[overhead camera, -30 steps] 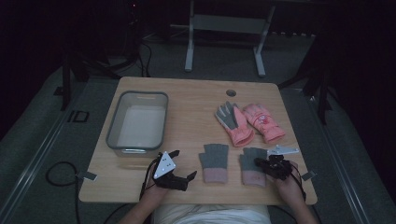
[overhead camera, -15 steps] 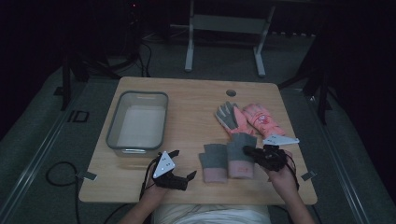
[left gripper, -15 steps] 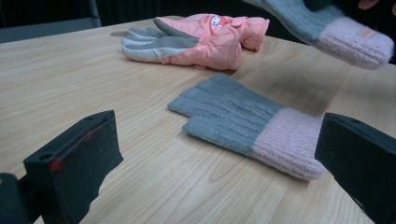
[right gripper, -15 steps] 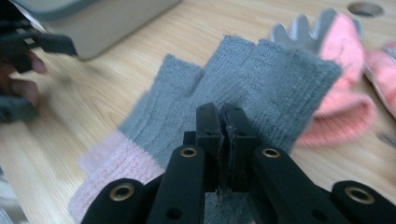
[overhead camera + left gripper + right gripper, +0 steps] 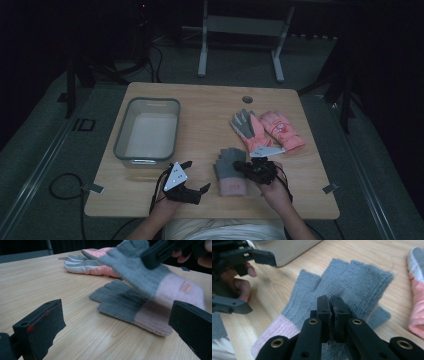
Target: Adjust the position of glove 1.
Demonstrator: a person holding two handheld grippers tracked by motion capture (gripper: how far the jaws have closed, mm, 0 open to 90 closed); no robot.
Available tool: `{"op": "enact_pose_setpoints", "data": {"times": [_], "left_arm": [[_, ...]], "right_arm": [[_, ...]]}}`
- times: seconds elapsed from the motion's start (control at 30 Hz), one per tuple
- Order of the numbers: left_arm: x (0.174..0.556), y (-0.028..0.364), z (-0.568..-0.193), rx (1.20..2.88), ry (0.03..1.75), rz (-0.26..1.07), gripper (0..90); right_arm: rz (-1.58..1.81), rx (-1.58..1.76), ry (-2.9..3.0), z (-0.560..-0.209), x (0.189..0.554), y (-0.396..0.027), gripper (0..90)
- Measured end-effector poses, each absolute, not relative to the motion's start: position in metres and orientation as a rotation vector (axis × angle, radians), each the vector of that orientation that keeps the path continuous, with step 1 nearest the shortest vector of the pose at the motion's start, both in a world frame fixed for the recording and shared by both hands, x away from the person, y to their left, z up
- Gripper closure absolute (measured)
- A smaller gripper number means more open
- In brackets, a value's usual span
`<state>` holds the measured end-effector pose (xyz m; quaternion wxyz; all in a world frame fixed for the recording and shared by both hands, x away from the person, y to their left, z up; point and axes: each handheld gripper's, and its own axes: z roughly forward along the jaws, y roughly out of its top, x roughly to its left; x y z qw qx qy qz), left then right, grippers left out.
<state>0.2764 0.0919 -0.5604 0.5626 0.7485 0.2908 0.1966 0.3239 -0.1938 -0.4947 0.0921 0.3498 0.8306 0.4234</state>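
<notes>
Grey knit with a pink cuff: that was the glove (image 5: 235, 162) we saw pinched in the right gripper (image 5: 248, 167) in the high view, carried just above its twin, the second glove (image 5: 227, 172), which lay flat near the front edge of the table (image 5: 210, 107). The left gripper (image 5: 196, 189) sat by the front edge too, jaws spread, empty, just left of the pair. A grey tub (image 5: 147, 131) stood farther back on the left; two pink ski gloves (image 5: 267, 129) lay to the right, well apart from the tub.

Left gripper view: jaws wide apart with nothing between. The flat glove (image 5: 132, 306) lay straight ahead of them, fingers pointing away to the left, cuff to the right. The held glove (image 5: 160, 281) hung blurred above it, clamped by the right gripper (image 5: 160, 251).

Right gripper view: jaws pressed together on the held glove (image 5: 347, 285), gripping it mid-palm, fingers pointing away, cuff nearest. The left gripper (image 5: 244, 258) showed at the upper left.

We judged the right hand nearer: the flat glove lay directly beneath its load, long axes roughly parallel, so laying one on the other looked like a short drop.
</notes>
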Motion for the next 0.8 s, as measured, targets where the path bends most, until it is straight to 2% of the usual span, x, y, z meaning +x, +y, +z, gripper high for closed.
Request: {"op": "enact_pose_setpoints", "data": {"times": [0.8], "left_arm": [[0.276,0.090,-0.560,1.772,0.687,0.475,0.0]], "right_arm": [[1.162,1.096,2.519,-0.532,0.344,-0.185,85.9]]}}
